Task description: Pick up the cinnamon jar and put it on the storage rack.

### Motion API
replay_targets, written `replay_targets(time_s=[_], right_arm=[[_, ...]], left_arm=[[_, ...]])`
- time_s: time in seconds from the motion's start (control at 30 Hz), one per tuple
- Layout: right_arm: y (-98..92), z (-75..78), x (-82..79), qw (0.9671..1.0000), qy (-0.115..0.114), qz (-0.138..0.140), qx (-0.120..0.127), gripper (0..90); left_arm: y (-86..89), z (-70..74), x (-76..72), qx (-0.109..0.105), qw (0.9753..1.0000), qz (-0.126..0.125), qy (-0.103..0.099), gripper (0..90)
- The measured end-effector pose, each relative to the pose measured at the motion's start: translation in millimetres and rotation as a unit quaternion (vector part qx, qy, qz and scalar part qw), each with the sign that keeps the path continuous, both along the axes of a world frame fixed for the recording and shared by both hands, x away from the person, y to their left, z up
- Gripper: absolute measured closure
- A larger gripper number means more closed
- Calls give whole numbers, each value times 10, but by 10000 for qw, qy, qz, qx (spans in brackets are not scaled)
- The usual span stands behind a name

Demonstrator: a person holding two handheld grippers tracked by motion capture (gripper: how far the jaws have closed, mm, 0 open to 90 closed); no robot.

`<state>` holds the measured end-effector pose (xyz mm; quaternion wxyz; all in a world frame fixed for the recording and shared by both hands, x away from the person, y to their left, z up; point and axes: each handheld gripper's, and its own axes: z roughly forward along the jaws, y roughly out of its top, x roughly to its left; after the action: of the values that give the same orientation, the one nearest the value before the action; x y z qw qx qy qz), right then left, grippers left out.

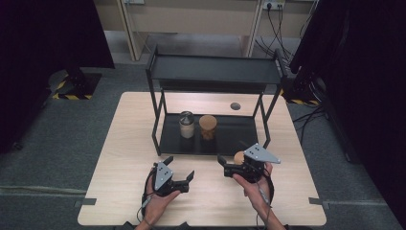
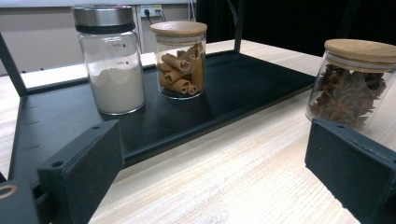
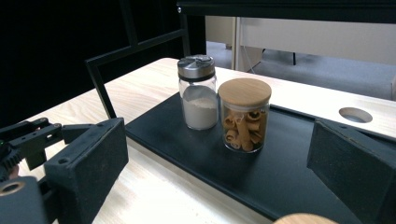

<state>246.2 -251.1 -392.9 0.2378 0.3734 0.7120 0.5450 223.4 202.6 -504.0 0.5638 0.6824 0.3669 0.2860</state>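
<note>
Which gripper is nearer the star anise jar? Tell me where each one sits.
Right. The right gripper is at the star anise jar, which stands between its open jaws by the shelf's front edge. The left gripper hovers over the table, off to the jar's left, jaws open.

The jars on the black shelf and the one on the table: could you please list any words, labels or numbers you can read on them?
Jar of white powder: two tiny printed marks on the glass, too small to read.
Cinnamon jar: no text.
Star anise jar: no text.
No legible text on any of them.
</note>
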Motion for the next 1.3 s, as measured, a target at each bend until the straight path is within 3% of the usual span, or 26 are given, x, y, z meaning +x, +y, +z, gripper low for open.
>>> replay_targets(time_s=[1.3], right_arm=[[-268, -139, -344, 9990, -99, -427, -36, 54]], left_arm=[[8, 4, 11, -24, 10000, -3, 37, 40]])
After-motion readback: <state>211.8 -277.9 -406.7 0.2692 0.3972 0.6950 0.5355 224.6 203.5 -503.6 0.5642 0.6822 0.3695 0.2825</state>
